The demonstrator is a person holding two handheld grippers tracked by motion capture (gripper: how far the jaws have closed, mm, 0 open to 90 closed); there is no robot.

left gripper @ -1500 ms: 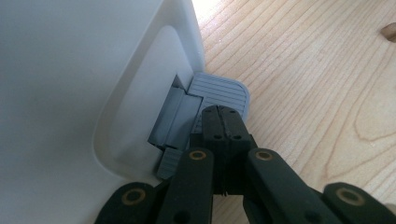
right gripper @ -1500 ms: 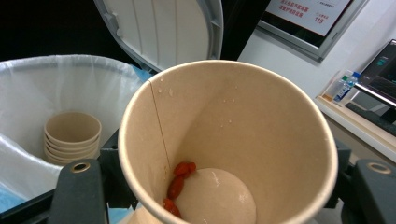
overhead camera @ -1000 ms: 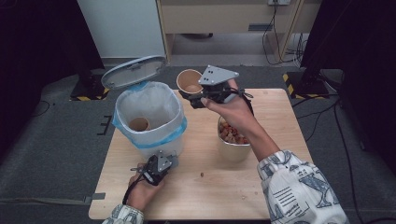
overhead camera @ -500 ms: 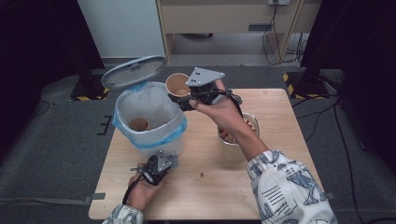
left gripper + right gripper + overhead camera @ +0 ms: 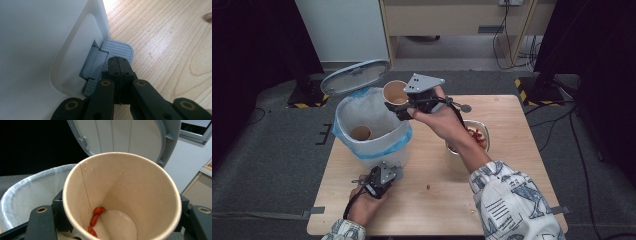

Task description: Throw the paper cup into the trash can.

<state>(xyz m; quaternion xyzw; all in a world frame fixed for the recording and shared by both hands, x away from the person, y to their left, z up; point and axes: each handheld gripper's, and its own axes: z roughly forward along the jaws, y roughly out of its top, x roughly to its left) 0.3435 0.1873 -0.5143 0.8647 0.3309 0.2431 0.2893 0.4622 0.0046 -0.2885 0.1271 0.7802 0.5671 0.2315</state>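
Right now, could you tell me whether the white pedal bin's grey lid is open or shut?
Open: the grey lid stands tilted up behind the bin's rim, with the left gripper pressing the pedal.

Bowl (image 5: pixel 479 131) half hidden behind right forearm (image 5: pixel 462 142)

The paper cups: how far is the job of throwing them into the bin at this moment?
Done: one paper cup already lies inside the lined bin. In hand: the left gripper, shut, presses the bin's pedal, so the lid stands open; the right gripper holds a second cup at the bin's rim. Left: dropping this cup, which has a few red bits inside.
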